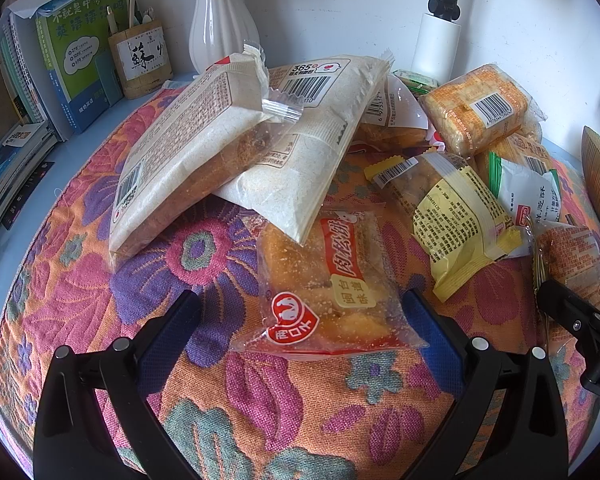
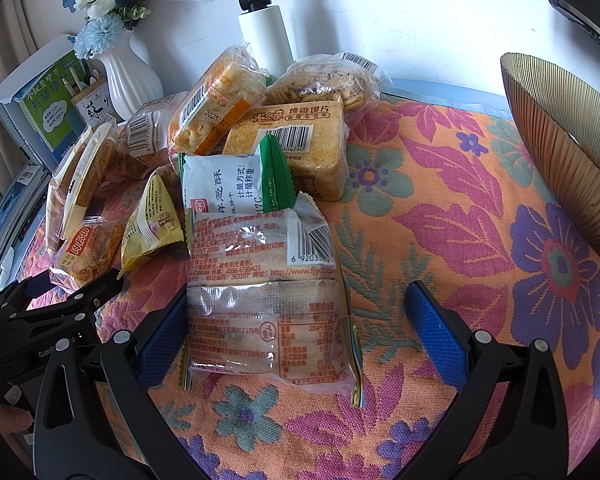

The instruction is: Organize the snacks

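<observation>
Nearest us, the left hand-held gripper (image 1: 300,320) stands wide apart around a clear red-labelled pastry packet (image 1: 324,284) lying flat on the floral cloth (image 1: 100,280) over the table. Our right hand-held gripper (image 2: 296,320) is also spread apart, its left pad touching a clear packet with red print (image 2: 268,300) while the right pad stays clear of it. Behind, we see the other snacks heaped together near the white vase (image 2: 128,76), and a ribbed bowl (image 2: 560,148) sits at the right.
</observation>
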